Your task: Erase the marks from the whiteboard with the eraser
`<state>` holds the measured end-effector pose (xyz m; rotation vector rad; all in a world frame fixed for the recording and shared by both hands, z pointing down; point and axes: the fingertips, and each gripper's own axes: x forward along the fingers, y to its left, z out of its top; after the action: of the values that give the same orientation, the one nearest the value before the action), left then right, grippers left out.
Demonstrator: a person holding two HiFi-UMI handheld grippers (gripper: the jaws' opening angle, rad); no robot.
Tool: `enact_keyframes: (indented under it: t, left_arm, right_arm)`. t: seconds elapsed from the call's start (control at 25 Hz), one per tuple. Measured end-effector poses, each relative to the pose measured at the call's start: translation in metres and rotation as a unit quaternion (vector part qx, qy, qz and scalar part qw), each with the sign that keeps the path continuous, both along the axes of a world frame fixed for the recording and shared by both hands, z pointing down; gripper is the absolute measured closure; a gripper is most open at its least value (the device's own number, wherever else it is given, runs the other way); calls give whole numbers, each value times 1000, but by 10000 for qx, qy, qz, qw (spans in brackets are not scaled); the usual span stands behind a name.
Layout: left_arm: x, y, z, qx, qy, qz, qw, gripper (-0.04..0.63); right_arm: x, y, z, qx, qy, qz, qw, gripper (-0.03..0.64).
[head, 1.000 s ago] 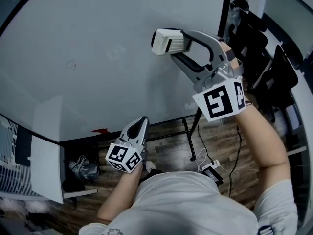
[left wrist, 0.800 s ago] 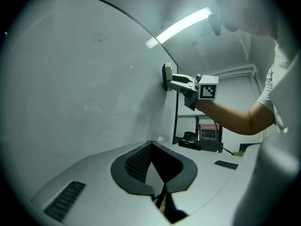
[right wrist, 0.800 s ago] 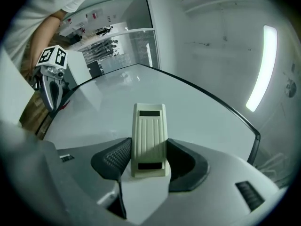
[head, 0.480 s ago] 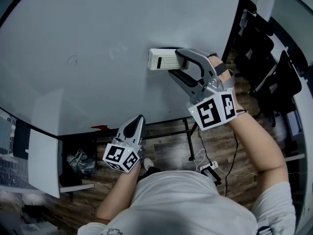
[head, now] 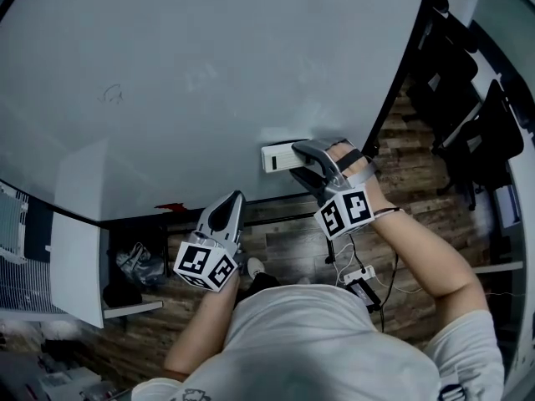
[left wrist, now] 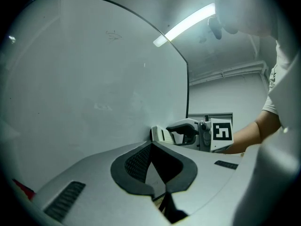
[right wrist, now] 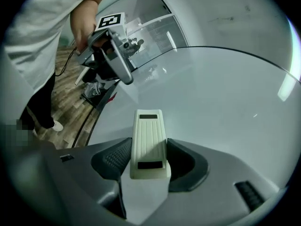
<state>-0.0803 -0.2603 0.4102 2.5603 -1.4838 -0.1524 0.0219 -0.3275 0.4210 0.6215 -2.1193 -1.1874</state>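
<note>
Grips the eraser [right wrist: 149, 126] in the right gripper [right wrist: 149, 141], jaws closed on the long sides of its rear half, front half jutting forward over the whiteboard [head: 209, 65]. Sits low and right of centre in the head view, by the board's bottom edge, seemingly flat against the surface. Looks like a light, rigid cream plastic shell with a ribbed back; probably a soft felt face underneath, not visible here. Should take a firm pinch without giving, though smooth sides may slip under hard rubbing, so best held mid-body across the width, as now. Shows the left gripper [left wrist: 151, 144] shut and empty, tips together, low and left of centre, off the board. Shows a faint scribble [head: 110, 95] in the upper left, well apart from the eraser.
</note>
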Motion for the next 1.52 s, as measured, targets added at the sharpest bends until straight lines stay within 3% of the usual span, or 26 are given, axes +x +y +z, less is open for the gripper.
enact_keyframes:
  t: [0.16, 0.36, 0.64, 0.88, 1.04, 1.24, 1.52]
  left_arm:
    - [3, 2, -2, 19, -29, -19, 10000, 589]
    - [5, 5, -2, 15, -49, -24, 10000, 589]
    - [6, 10, -11, 99, 35, 3, 9999, 589]
    - [-2, 11, -18, 139, 144, -19, 9998, 589]
    - [-12, 13, -26, 221, 125, -114, 9996, 589]
    - [-20, 12, -23, 211, 15, -144, 9997, 589]
    - [-27, 3, 2, 83, -418, -193, 9989, 589]
  right_arm:
    - [2, -1, 25, -166, 131, 72, 9998, 382]
    - [1, 0, 9, -45, 120, 99, 9999, 382]
    - [-16, 4, -100, 660, -427, -36, 9969, 382]
    - [-27, 8, -213, 1507, -840, -217, 9848, 382]
    - [-35, 11, -258, 1809, -1069, -265, 9773, 382]
    - [-42, 14, -248, 1703, -1277, -285, 9767, 382]
    - [-73, 16, -145, 1046, -824, -491, 9899, 382]
